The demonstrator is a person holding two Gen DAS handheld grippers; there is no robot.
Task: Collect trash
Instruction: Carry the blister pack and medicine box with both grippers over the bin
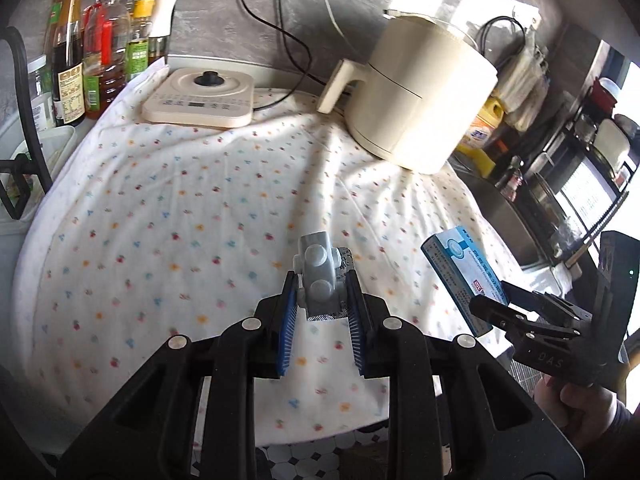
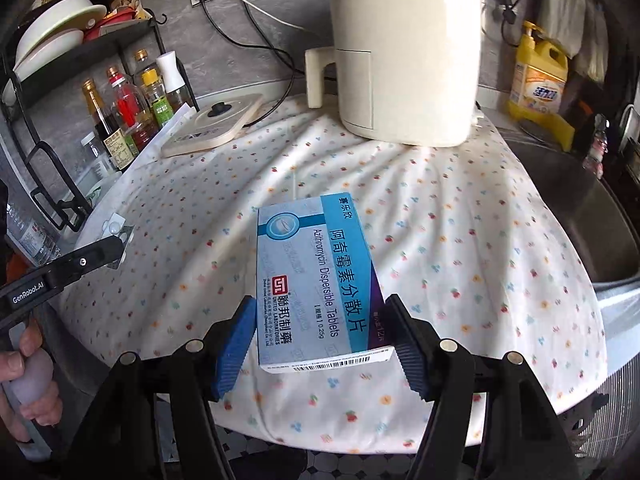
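A grey blister pack with round bubbles is pinched upright between the blue pads of my left gripper, which is shut on it above the spotted white cloth. My right gripper is shut on a blue and white medicine box, one pad on each long side, held off the cloth near the front edge. The left wrist view shows the box and right gripper at the right. At the left of the right wrist view are the left gripper and the blister pack.
A cream air fryer stands at the back of the cloth, and a flat cream appliance lies at the back left. Sauce bottles and a black dish rack line the left. A steel sink and yellow detergent bottle are to the right.
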